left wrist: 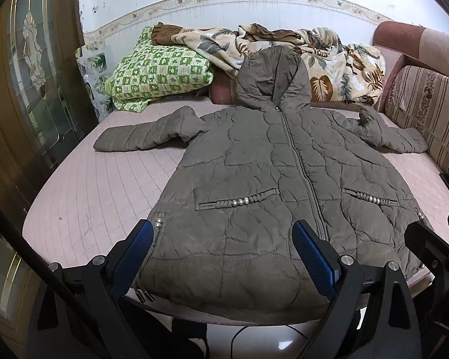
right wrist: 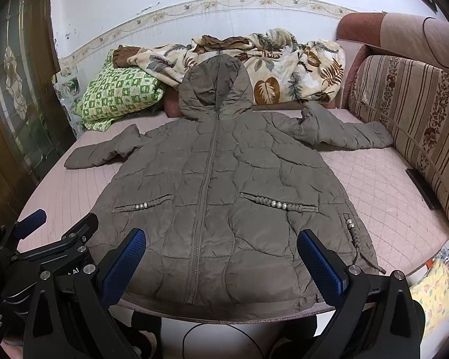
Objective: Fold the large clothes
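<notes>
Padded coat (left wrist: 272, 185) lay zipped, face up, flat across the bed (left wrist: 98, 185), sleeves spread toward 9 and 3 o'clock, hood at 12: ready for folding. Left gripper (left wrist: 224, 257) and right gripper (right wrist: 221, 260) hovered over the hem at 6 o'clock, fingers wide apart, empty.

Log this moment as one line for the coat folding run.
stage: before first fold | grey-brown quilted hooded coat: flat, zipped, sleeves out | left gripper: open, empty | right gripper: open, empty
</notes>
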